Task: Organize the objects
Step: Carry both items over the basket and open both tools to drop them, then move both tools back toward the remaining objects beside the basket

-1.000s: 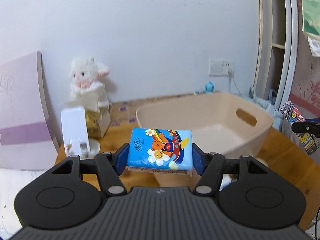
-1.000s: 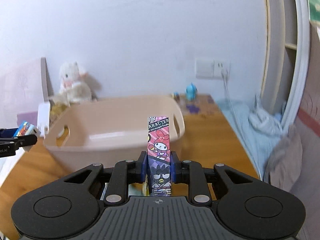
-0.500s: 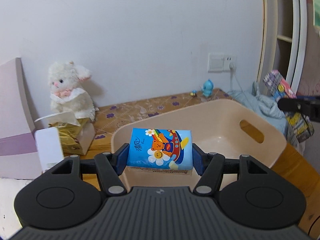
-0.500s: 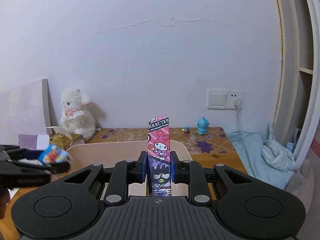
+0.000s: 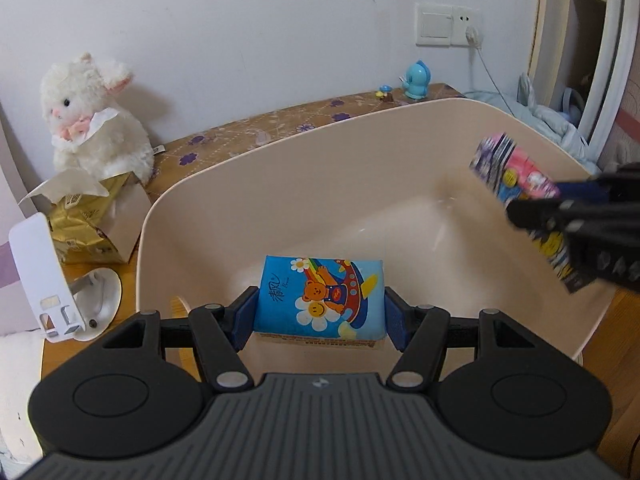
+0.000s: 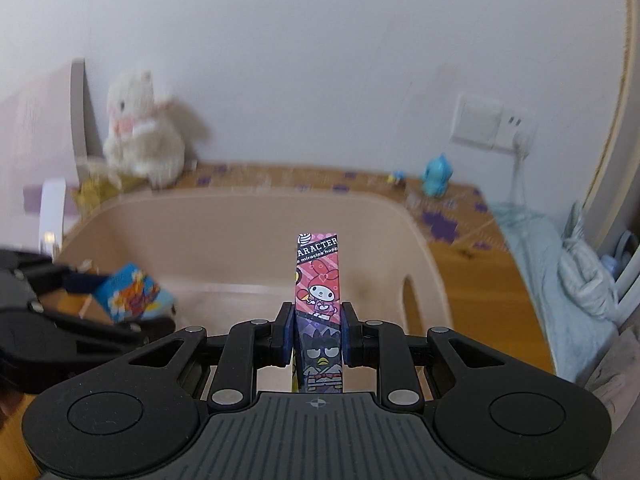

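Left wrist view, nearest first: the left gripper [image 5: 320, 312] is clenched on a blue tissue pack printed with a cartoon bear and a daisy [image 5: 320, 298], its blue pads pressing the pack's two short ends so the pack sits flat between the fingers, printed face up. The pack hangs over the inside of a beige plastic tub with a cut-out handle [image 5: 280, 168], above its bare floor. To the right, over the tub's right rim, the right gripper [image 5: 560, 208] appears blurred, gripping a pink and purple cartoon-character box [image 5: 516, 176] that tilts toward the tub. Left of the tub on the wooden desk [image 5: 128, 276] stands a white phone stand [image 5: 44, 276], and beyond it a gold tissue box with a tissue sticking out [image 5: 80, 216]. Farther back, a white plush rabbit [image 5: 92, 116] sits against the wall, and a small blue figurine [image 5: 416, 80] stands below a white wall socket [image 5: 448, 26]. Right wrist view: the right gripper [image 6: 318, 334] is closed on the character box [image 6: 318, 280], which stands upright on its narrow edge between the pads, over the tub's near rim. At the left, the left gripper [image 6: 100, 300] holds the blue pack [image 6: 132, 296] over the tub [image 6: 240, 240]. The rabbit [image 6: 140, 136] and figurine [image 6: 436, 176] sit blurred beyond.
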Demonstrator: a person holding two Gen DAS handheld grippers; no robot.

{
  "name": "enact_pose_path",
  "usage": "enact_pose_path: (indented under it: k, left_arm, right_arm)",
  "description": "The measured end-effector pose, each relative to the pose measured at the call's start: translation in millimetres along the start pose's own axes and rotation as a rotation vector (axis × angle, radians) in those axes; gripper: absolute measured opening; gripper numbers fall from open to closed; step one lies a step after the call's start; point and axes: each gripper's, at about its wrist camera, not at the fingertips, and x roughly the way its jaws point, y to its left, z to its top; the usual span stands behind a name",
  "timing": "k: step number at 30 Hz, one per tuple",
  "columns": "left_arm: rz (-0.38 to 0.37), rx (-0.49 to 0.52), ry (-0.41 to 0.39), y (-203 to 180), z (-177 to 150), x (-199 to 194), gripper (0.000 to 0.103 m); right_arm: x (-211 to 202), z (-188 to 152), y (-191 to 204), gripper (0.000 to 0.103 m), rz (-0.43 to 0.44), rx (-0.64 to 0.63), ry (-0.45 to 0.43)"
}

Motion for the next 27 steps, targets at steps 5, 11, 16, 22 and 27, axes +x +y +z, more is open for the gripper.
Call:
enact_pose_path:
  k: [5,11,16,22,27]
  left_arm:
    - [0.007,-0.005,0.066,-1,4,5,0.067]
    - [0.022,-0.016,0.035,2,5,-5,0.081]
    - [0.041,-0.029,-0.025,6,6,-28,0.087]
    - [0.063,-0.067,-0.077,13,4,-60,0.092]
    - [0.072,-0.076,-0.116,14,-6,-88,0.095]
  right_arm:
    - [9,-5,5,0.021,0.004,-0.017,0.057]
    - [-9,-8,6,0.054,-0.007,-0.019,0.007]
    - [-39,-5,1,0.072,-0.013,0.005,-0.054]
    - [-79,-10,4,0.093,-0.027,0.004,-0.113]
    - [-111,-20,4,0.101,-0.041,-0.004,-0.153]
